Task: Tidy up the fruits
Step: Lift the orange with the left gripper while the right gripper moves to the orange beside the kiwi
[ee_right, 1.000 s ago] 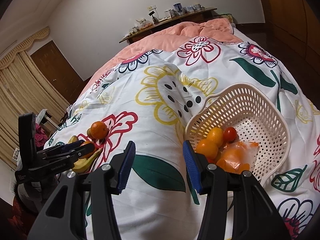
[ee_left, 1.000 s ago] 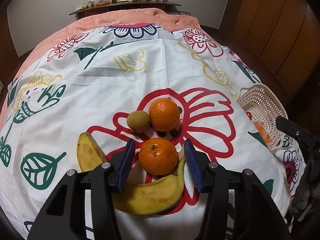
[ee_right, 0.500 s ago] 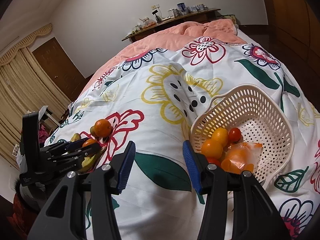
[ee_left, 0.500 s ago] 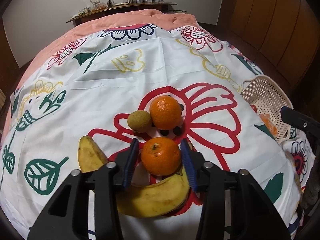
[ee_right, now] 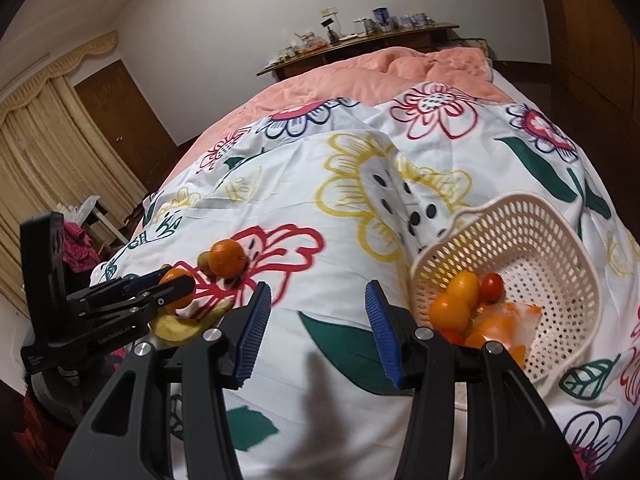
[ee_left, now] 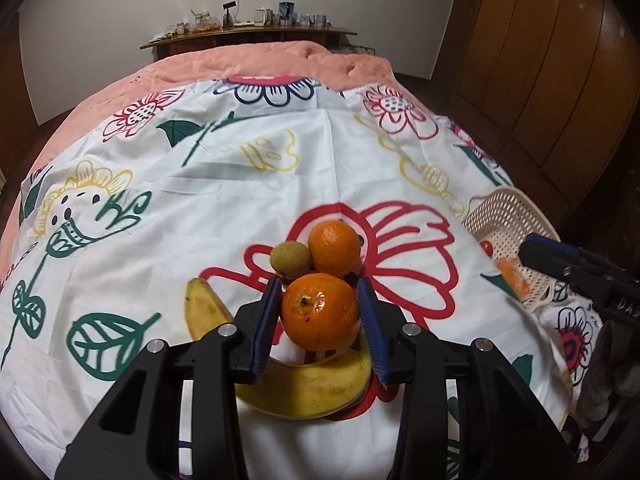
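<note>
My left gripper (ee_left: 318, 282) is shut on an orange (ee_left: 320, 312), its blue pads pressed on both sides, just above a banana (ee_left: 304, 388) on the flowered sheet. Behind them lie a second orange (ee_left: 334, 246) and a small greenish-brown round fruit (ee_left: 290, 258), touching each other. In the right wrist view the held orange (ee_right: 176, 280) shows at the far left. My right gripper (ee_right: 316, 296) stands open over the bare sheet, left of a cream perforated basket (ee_right: 560, 240). The basket holds oranges (ee_right: 452, 308), a small tomato (ee_right: 491, 286) and a plastic bag (ee_right: 516, 320).
The bed's pink quilt (ee_left: 260, 60) lies beyond the sheet, with a wooden shelf of small items (ee_left: 248, 32) against the far wall. Wooden wardrobe doors (ee_left: 540, 80) stand to the right. A curtain and a door (ee_right: 120, 120) are on the left.
The left jaws have closed onto the near orange and raised it slightly off the banana. My right gripper has drifted a little to the left, still open.
</note>
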Action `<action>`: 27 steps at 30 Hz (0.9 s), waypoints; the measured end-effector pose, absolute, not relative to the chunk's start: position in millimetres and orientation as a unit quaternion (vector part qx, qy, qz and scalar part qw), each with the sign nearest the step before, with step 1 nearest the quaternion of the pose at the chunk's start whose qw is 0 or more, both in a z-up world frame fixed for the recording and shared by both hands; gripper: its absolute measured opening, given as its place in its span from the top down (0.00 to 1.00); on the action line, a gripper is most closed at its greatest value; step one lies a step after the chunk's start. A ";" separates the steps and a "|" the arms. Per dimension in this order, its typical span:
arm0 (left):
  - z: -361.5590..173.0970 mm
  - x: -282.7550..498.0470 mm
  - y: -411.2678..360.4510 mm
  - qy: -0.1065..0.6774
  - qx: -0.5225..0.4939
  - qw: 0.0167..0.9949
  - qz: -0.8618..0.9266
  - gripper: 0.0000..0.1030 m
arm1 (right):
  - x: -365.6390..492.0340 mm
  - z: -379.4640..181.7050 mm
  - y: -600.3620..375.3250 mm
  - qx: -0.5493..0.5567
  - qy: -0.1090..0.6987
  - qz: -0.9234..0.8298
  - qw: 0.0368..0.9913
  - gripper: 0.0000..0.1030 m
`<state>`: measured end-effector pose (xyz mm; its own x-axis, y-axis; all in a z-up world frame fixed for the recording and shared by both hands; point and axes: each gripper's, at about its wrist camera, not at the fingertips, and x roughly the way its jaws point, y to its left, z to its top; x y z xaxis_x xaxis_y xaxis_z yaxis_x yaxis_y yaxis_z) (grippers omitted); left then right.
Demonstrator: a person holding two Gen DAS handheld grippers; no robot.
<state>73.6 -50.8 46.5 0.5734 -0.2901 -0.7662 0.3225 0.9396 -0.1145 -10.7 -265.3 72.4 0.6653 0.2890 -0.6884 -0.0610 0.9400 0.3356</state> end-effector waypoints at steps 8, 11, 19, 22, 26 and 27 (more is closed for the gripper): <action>68.0 66.3 -25.7 0.401 -0.015 0.900 -0.172 0.61 | 17.9 71.9 -215.5 0.096 0.432 0.143 0.885 0.52; 72.2 63.3 -16.4 0.394 -0.024 0.902 -0.174 0.61 | 31.5 67.2 -196.0 0.084 0.452 0.166 0.872 0.52; 71.4 61.7 7.6 0.388 -0.054 0.904 -0.171 0.61 | 72.0 48.9 -162.8 0.089 0.500 0.191 0.840 0.52; 69.7 61.4 13.5 0.388 -0.060 0.904 -0.172 0.61 | 81.1 44.7 -155.2 0.088 0.506 0.192 0.837 0.52; 67.7 62.0 18.0 0.388 -0.066 0.903 -0.174 0.61 | 92.0 39.6 -149.1 0.086 0.513 0.186 0.833 0.50; 67.2 62.4 18.8 0.388 -0.068 0.902 -0.174 0.61 | 94.4 39.4 -148.9 0.085 0.514 0.185 0.833 0.50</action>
<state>62.4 18.8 67.2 0.6381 -0.3667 -0.6770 0.2618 0.9303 -0.2571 94.4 -148.9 39.4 0.4031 0.3956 -0.8252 -0.2202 0.9172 0.3321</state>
